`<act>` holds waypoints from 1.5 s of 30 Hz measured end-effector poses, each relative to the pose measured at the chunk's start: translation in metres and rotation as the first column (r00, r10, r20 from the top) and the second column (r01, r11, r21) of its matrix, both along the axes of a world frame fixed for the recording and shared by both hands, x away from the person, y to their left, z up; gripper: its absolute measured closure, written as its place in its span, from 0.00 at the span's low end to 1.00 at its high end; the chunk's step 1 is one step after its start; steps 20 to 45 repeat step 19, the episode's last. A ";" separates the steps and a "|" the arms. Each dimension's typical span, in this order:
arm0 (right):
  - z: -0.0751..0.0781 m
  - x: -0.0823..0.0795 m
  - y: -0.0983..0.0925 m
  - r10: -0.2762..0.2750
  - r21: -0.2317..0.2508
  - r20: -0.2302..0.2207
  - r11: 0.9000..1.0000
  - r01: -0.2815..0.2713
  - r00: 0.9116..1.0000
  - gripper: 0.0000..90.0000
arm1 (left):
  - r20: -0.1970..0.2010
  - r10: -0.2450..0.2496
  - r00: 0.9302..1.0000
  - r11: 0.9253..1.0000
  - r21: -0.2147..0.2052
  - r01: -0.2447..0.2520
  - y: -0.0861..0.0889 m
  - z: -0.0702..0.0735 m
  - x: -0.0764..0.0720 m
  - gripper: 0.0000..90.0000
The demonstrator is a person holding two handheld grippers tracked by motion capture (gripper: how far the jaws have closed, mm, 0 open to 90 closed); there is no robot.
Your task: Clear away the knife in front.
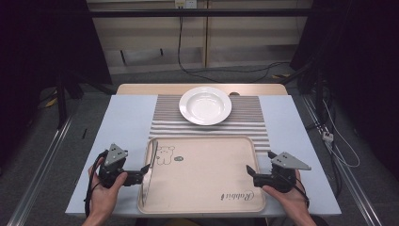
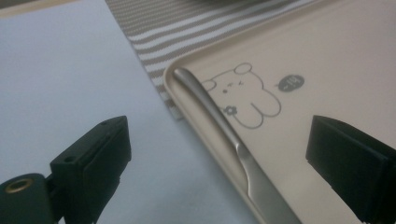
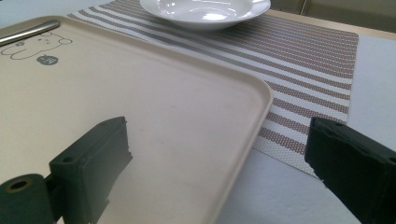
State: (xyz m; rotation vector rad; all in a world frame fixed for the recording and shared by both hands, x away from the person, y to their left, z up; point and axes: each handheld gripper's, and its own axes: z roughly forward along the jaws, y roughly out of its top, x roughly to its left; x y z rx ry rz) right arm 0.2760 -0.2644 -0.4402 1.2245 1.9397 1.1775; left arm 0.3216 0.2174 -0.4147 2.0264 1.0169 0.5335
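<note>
Both claws are spread wide, the left claw (image 1: 147, 168) straddling the knife (image 2: 219, 126) on the tray (image 1: 207, 193). Knife: stiff, thin, likely slippery; grip mid-handle.

Knife (image 1: 147, 169) along tray's (image 1: 207, 207) left rim, plate (image 1: 205, 105) on placemat (image 1: 254, 125) behind.

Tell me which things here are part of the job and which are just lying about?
In the job:
- knife, along the tray's left rim
- tray, between both claws
- left claw, open at the knife
- right claw, open at the tray's right edge

Lying about:
- white plate, empty
- striped mat under the plate
</note>
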 end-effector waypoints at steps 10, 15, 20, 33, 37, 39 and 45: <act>0.000 0.000 -0.001 -0.005 0.002 0.001 1.000 0.005 1.000 0.08 | -0.014 0.021 1.000 0.999 -0.024 -0.021 0.004 -0.016 -0.007 0.07; 0.000 0.000 -0.001 -0.005 0.003 0.001 1.000 0.005 1.000 0.08 | -0.019 0.013 1.000 0.999 -0.032 -0.013 0.002 -0.018 -0.005 0.07; 0.000 0.001 -0.002 -0.005 0.010 -0.002 1.000 0.005 1.000 0.08 | -0.017 0.006 1.000 1.000 -0.028 -0.007 0.001 -0.018 -0.004 0.07; 0.000 0.001 -0.002 -0.005 0.010 -0.002 1.000 0.005 1.000 0.08 | -0.017 0.006 1.000 1.000 -0.028 -0.007 0.001 -0.018 -0.004 0.07; 0.000 0.001 -0.002 -0.005 0.010 -0.002 1.000 0.005 1.000 0.08 | -0.017 0.006 1.000 1.000 -0.028 -0.007 0.001 -0.018 -0.004 0.07; 0.000 0.001 -0.002 -0.005 0.010 -0.002 1.000 0.005 1.000 0.08 | -0.017 0.006 1.000 1.000 -0.028 -0.007 0.001 -0.018 -0.004 0.07; 0.000 0.001 -0.002 -0.005 0.010 -0.002 1.000 0.005 1.000 0.08 | -0.017 0.006 1.000 1.000 -0.028 -0.007 0.001 -0.018 -0.004 0.07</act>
